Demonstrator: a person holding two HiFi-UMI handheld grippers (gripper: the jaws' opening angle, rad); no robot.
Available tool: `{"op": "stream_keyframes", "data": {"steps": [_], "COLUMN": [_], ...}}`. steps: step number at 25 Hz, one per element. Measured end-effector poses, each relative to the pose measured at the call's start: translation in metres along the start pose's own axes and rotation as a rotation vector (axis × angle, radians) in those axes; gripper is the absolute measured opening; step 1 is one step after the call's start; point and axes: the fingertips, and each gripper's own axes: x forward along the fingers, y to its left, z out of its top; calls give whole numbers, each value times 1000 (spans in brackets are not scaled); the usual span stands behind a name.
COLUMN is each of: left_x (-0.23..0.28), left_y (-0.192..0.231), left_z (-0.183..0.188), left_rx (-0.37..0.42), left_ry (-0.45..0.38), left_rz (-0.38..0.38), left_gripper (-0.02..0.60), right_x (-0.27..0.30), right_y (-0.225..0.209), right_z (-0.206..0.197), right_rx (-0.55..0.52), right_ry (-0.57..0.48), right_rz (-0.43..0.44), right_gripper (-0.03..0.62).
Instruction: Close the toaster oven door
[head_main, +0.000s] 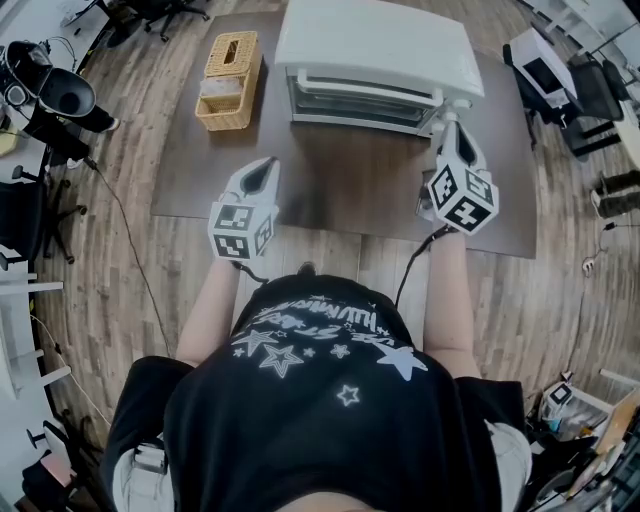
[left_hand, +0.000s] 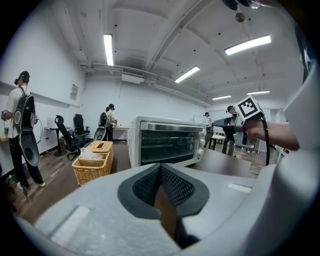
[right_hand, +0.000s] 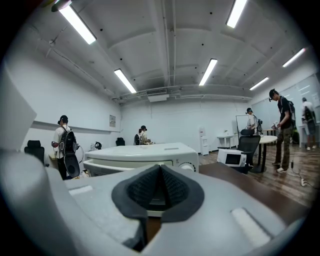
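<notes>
Open-plan office/lab space. Strip lights ran overhead. Office chairs stood along walls on wood floor.

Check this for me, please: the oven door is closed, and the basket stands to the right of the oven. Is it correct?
Not fully. The basket stands to the left of the oven, not to the right; the head view shows this. The door is closed, as you wrote.
</notes>
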Motion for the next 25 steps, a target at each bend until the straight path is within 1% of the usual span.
{"op": "stream_keyframes", "data": {"steps": [5,13,25], "left_x": [-18,-51,-113], "left_y": [-24,-69,-140], "left_z": [-4,-18,-48], "left_rx": [10,27,18], "left_ry": [2,20,48], "left_rz": [5,10,35], "left_gripper": [11,11,11], "right_x": [-30,-79,-169], "right_y": [-1,-14,-31], "right_z": [-10,-30,-62], "right_rx": [-12,2,7], "right_ry": [24,50,92], "right_rz": [42,80,142], "right_gripper": [3,3,3]}}
